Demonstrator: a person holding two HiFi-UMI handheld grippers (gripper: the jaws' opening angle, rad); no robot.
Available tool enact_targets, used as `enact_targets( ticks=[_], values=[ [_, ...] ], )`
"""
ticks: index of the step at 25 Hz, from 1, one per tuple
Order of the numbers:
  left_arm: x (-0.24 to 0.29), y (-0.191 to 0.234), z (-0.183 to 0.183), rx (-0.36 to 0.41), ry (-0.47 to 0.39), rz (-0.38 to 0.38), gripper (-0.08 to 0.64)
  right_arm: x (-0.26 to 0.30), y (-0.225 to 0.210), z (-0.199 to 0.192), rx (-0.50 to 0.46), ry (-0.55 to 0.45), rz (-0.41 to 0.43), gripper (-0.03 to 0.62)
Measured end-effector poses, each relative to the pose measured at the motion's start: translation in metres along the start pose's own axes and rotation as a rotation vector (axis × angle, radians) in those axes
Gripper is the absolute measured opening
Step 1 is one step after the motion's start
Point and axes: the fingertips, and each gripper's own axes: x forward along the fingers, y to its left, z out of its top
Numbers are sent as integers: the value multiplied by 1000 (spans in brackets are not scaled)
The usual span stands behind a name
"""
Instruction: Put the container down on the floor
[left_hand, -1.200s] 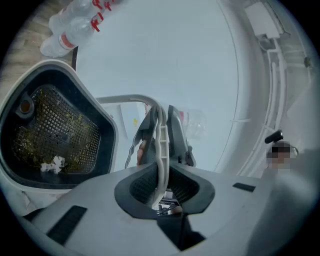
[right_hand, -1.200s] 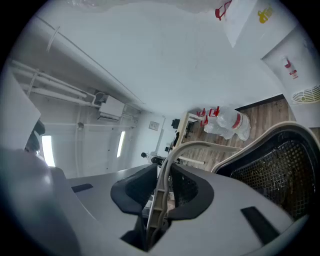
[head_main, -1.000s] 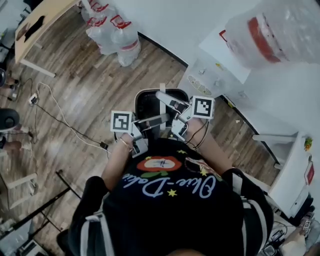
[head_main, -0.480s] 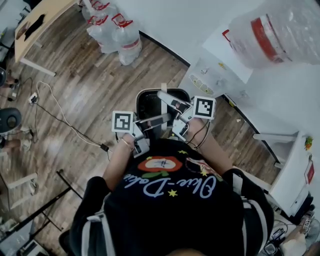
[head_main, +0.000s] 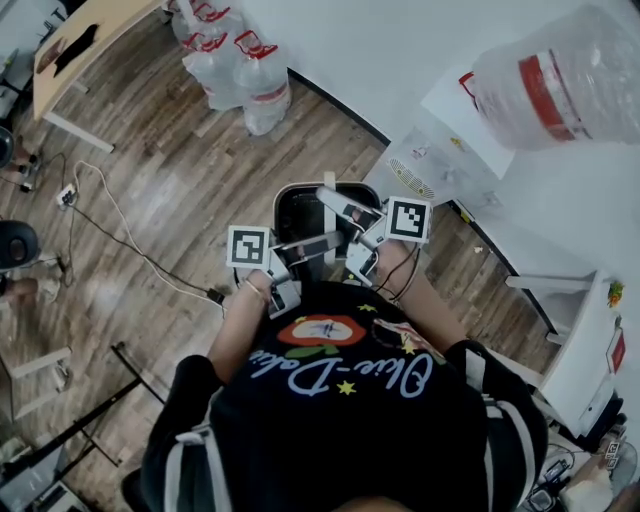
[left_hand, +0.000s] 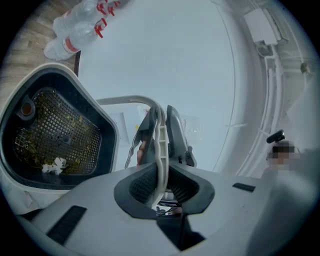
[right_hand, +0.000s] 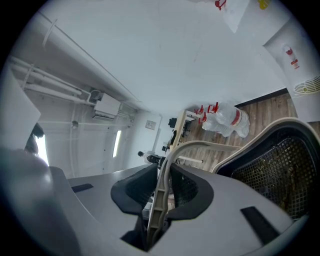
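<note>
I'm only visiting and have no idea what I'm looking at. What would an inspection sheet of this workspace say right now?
Surface: wooden plank floor.
Job's things: container, dark, with a mesh insert holding a few scraps. It is carried by its pale handle and appears not yet set down.
Clutter: water bottles grouped by the wall; a plastic-wrapped jug at upper right.
Grippers: left gripper and right gripper are both shut on the handle.
Cables: a cable trails across the floor to a power strip.
Surroundings: wooden table and a white vented unit.
</note>
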Motion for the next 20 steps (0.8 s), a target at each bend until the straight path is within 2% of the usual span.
enact_targets(
  ticks=[8,12,20],
  values=[
    [-58,4,47,-11,-12,-17,44,76,-1,-7,8,22,-18,69],
    [-61,1,44,-5,-20,1,43,75,1,-9,-10,54,-34,69],
    [-64,3,51,7,-49,9,43,84,2,-9,-8,80,-12,70]
  ],
)
